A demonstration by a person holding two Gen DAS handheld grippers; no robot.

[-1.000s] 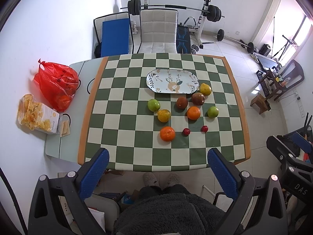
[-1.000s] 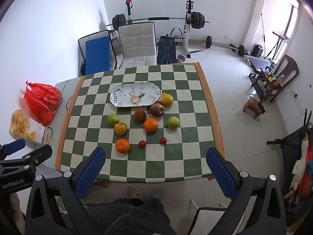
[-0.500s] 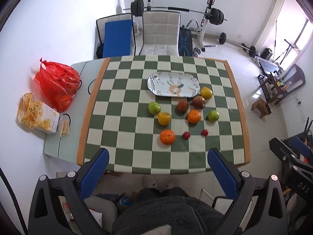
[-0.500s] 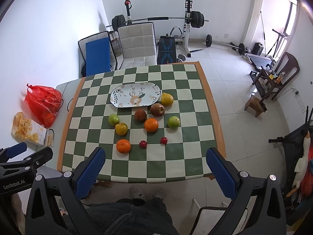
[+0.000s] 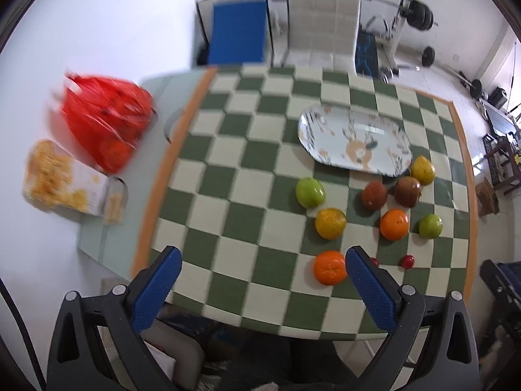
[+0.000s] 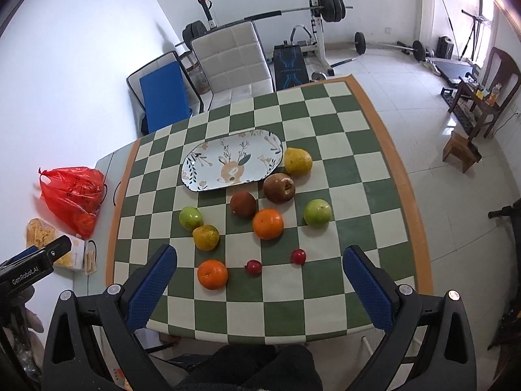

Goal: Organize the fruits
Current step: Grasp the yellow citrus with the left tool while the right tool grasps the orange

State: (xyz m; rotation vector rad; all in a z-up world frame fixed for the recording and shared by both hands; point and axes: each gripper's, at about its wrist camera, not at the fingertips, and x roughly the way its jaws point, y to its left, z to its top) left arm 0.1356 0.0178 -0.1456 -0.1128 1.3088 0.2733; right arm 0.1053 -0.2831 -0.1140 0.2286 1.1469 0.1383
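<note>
Fruit (image 6: pixel 267 224) beside plate (image 6: pixel 232 159) — L gripper (image 5: pixel 260 278), R gripper (image 6: pixel 259 275) both wide, empty.

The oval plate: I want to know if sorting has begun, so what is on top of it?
Nothing lies on the oval plate; only its printed deer and leaf pattern shows. All the fruit sits on the checked tablecloth beside it. The cloth under it is covered.

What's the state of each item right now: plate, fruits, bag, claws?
Plate: empty, flat on table.
Fruits: all loose on the cloth, none on the plate.
Pear: at the plate's rim.
Red bag: knotted shut, off the cloth.
Snack box: lying flat.
Left claw: open, empty.
Right claw: open, empty.
</note>
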